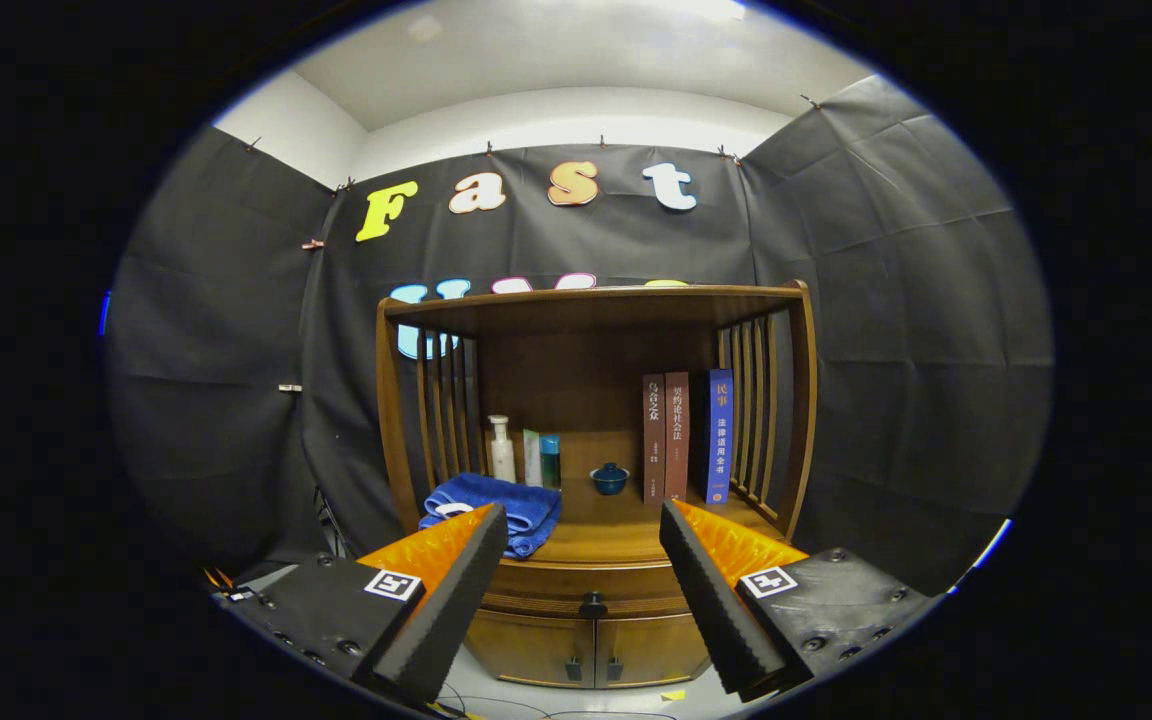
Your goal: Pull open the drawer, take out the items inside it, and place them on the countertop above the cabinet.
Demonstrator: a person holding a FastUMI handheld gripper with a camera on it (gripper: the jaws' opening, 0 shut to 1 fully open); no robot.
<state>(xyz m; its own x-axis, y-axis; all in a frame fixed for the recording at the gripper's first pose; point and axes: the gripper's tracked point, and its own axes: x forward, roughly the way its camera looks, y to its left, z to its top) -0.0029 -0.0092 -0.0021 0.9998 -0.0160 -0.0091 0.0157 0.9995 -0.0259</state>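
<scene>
Tongs: my gripper (pixel 576 590) is spread wide, fingers well apart, with nothing held and nothing touched.
Aim: I look straight at the wooden cabinet (pixel 596 400), standing off from it; its front shows in the gap between my fingers.
Drawer: the drawer (pixel 586 583) is the shallow band just under the countertop, dead ahead at 12 o'clock between my fingers. It looks fully closed, flush with the front.
Knob: a small dark knob (pixel 593 604) sits at the middle of the drawer's lower edge, centred in my gap and beyond my fingertips.
Doors: two lower doors (pixel 591 650) with dark pulls sit below the knob, at 6 o'clock from it.
Countertop: the countertop (pixel 616 530) already carries a folded blue towel (pixel 496 505) at 10 o'clock from the knob, partly behind my left finger.
Back row: a white pump bottle (pixel 502 448), a small pale box and teal bottle (pixel 543 458), a blue lidded cup (pixel 609 478) and three upright books (pixel 686 435) at 1 o'clock.
Free spot: bare wood lies between the towel and the books, in front of the cup.
Contents: hidden; I cannot tell what the drawer holds.
Progress: by my reckoning nothing is done yet.
Left: reach the knob, close on it, pull the drawer out, lift each item, set it on the countertop.
</scene>
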